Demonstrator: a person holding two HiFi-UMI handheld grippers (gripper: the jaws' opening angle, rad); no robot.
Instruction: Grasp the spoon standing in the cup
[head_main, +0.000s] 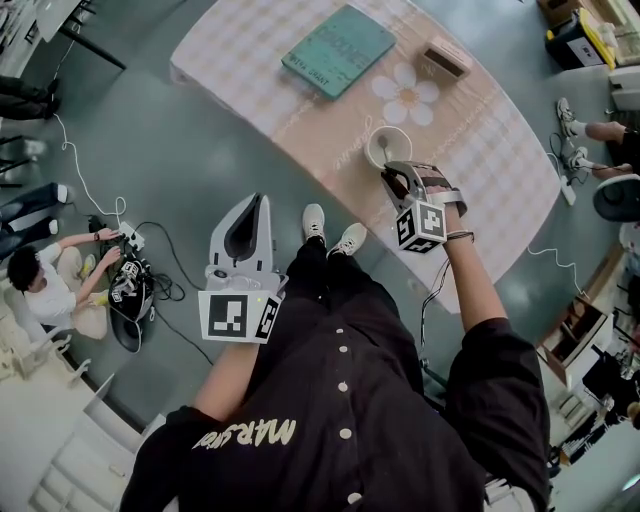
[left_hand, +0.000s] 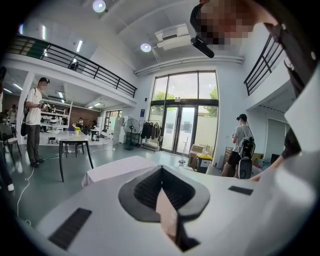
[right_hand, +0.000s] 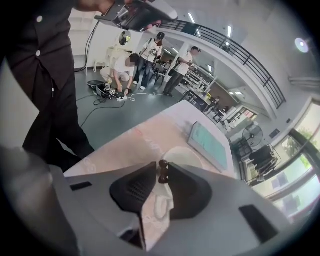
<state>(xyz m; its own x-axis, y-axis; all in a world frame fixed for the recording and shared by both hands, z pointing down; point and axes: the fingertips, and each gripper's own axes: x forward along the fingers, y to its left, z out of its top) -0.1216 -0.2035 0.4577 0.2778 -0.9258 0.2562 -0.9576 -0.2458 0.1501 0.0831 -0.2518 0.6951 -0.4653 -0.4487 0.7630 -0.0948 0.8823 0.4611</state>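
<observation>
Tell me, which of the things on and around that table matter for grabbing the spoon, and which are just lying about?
Part of the job:
- spoon
- white cup holding it
- right gripper, shut on the spoon's handle

Just lying about:
- teal book
- small brown box
- left gripper, shut and empty

Place: a high, open hall, seemingly used as a lab | Evidence: a railed balcony (left_hand: 75, 62), tall glass doors (left_hand: 182, 131) and a floor fan (left_hand: 131, 127) are seen | Floor: a heap of wired gear (head_main: 128, 288) is tended by a seated person (head_main: 45, 282)
</observation>
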